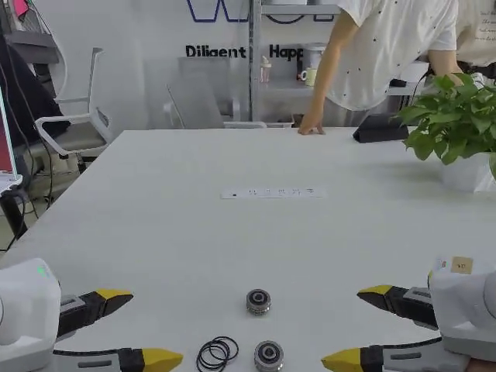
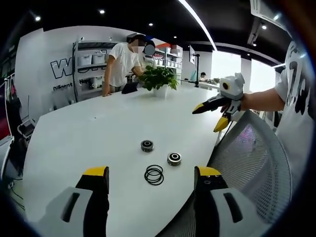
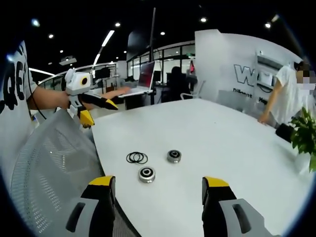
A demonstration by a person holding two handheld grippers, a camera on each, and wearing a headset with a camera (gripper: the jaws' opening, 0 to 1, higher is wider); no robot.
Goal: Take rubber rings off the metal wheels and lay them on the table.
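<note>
Two small metal wheels with dark rims stand near the table's front edge, one farther [image 1: 258, 301] [image 2: 147, 145] [image 3: 174, 156] and one nearer [image 1: 268, 355] [image 2: 174, 158] [image 3: 146, 174]. A few loose black rubber rings [image 1: 216, 353] [image 2: 154, 174] [image 3: 137, 157] lie overlapping just left of the nearer wheel. My left gripper [image 1: 151, 326] [image 2: 152, 172] [image 3: 103, 116] hovers open, left of the rings and holding nothing. My right gripper [image 1: 343, 327] [image 3: 158, 181] [image 2: 205, 121] is open too, right of the wheels, with its yellow tips apart and nothing between them.
The white table [image 1: 194, 232] stretches far back. A white strip [image 1: 271, 192] lies at its middle and a potted plant [image 1: 453, 124] stands at the far right. A person [image 1: 387, 54] leans on the far edge. A mesh chair back [image 2: 247, 163] is close by the front edge.
</note>
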